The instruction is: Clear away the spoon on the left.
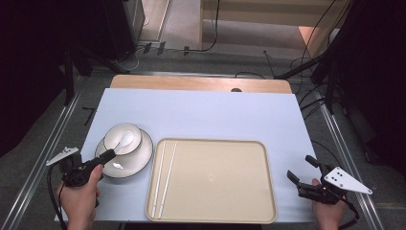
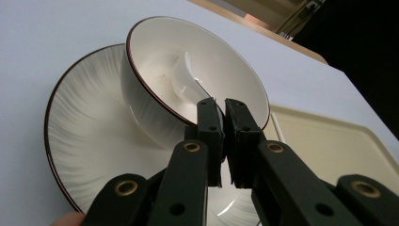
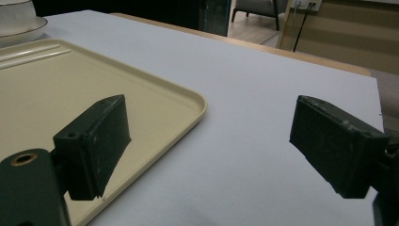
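Note:
A white bowl [image 1: 136, 135] with a dark rim stands on a matching plate [image 1: 140, 160] at the table's left. A white spoon [image 1: 126, 138] lies in the bowl with its handle over the near rim. My left gripper [image 1: 110, 154] is at that rim, shut on the spoon handle. In the left gripper view the jaws [image 2: 223, 106] pinch the end of the spoon [image 2: 183, 80] above the bowl [image 2: 141, 99] and plate [image 2: 80, 122]. My right gripper [image 1: 299, 168] rests open at the table's right edge, its jaws [image 3: 211, 141] wide apart with nothing between them.
A beige tray [image 1: 215, 177] lies in the middle front, with a pair of pale chopsticks [image 1: 165, 172] along its left side. The tray's corner [image 3: 188, 101] sits just left of the right gripper. A pale blue mat [image 1: 201, 115] covers the table.

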`<state>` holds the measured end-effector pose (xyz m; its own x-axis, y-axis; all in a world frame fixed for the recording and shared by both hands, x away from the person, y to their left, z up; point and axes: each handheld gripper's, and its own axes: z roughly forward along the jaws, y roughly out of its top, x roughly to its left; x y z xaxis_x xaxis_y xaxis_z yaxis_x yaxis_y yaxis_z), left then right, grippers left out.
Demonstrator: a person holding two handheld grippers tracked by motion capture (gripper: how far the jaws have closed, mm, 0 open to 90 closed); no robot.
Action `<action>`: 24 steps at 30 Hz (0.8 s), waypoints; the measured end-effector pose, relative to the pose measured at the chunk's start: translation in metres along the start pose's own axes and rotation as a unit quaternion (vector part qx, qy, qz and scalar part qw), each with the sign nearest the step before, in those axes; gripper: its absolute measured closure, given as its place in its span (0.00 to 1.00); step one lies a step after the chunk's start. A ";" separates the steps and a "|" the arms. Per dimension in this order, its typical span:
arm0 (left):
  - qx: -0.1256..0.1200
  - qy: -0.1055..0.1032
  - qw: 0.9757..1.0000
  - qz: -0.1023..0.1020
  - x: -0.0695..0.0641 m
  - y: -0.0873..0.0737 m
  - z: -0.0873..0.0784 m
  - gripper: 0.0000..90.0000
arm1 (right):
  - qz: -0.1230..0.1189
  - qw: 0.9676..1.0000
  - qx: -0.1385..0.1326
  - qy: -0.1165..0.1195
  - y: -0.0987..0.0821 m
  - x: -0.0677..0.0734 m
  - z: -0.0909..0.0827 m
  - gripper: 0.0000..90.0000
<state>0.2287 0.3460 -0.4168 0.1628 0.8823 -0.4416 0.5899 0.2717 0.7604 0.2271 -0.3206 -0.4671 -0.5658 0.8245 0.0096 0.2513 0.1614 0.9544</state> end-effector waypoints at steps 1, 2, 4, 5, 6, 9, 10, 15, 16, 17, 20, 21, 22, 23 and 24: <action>-0.002 -0.001 1.000 0.003 -0.001 0.000 0.000 0.96 | 0.000 1.000 0.000 0.001 0.000 0.000 0.000 0.15; -0.004 -0.003 1.000 0.004 -0.001 -0.001 0.000 0.96 | 0.000 1.000 -0.001 0.001 0.000 0.000 0.000 0.15; -0.007 -0.004 1.000 0.010 -0.001 0.000 -0.001 0.96 | 0.001 1.000 -0.001 0.000 0.000 0.000 0.000 0.15; -0.008 -0.006 1.000 0.012 -0.001 0.000 -0.002 0.96 | 0.001 1.000 -0.001 0.000 0.000 0.000 0.000 0.15; -0.011 -0.010 1.000 0.016 -0.002 0.001 -0.003 0.96 | 0.002 1.000 -0.001 0.000 0.000 0.000 -0.001 0.15; -0.022 -0.015 0.999 0.028 -0.005 0.003 -0.007 0.96 | 0.001 1.000 -0.002 0.000 0.000 0.000 -0.001 0.15; -0.028 -0.013 0.999 0.032 -0.007 0.003 -0.008 0.96 | 0.002 1.000 -0.002 0.000 0.000 0.000 -0.001 0.14; -0.047 -0.021 0.998 0.043 -0.015 0.006 -0.014 0.96 | 0.002 1.000 -0.003 -0.003 0.000 -0.001 -0.002 0.15; -0.050 -0.023 0.997 0.046 -0.017 0.006 -0.015 0.96 | 0.003 1.000 -0.004 -0.004 0.000 -0.001 -0.002 0.14; -0.050 -0.023 0.997 0.049 -0.019 0.006 -0.015 0.96 | 0.003 1.000 -0.005 -0.004 0.000 -0.001 -0.002 0.15; -0.055 -0.029 0.996 0.056 -0.026 0.005 -0.015 0.96 | 0.003 1.000 -0.007 -0.006 0.000 -0.001 -0.003 0.15; -0.055 -0.031 0.996 0.058 -0.029 0.005 -0.015 0.96 | 0.003 1.000 -0.007 -0.006 0.000 -0.001 -0.003 0.14; -0.055 -0.034 0.996 0.061 -0.032 0.005 -0.014 0.96 | 0.004 1.000 -0.008 -0.006 0.000 -0.001 -0.003 0.15; -0.054 -0.036 0.996 0.064 -0.034 0.005 -0.013 0.96 | 0.003 1.000 -0.008 -0.005 0.000 -0.001 -0.003 0.15; -0.054 -0.041 0.996 0.065 -0.037 0.005 -0.013 0.96 | 0.003 1.000 -0.009 -0.006 0.000 -0.001 -0.003 0.15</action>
<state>0.2156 0.3199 -0.3910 0.2997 0.8795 -0.3697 0.4716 0.2003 0.8588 0.2251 -0.3235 -0.4660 -0.5553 0.8316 0.0128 0.2407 0.1459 0.9596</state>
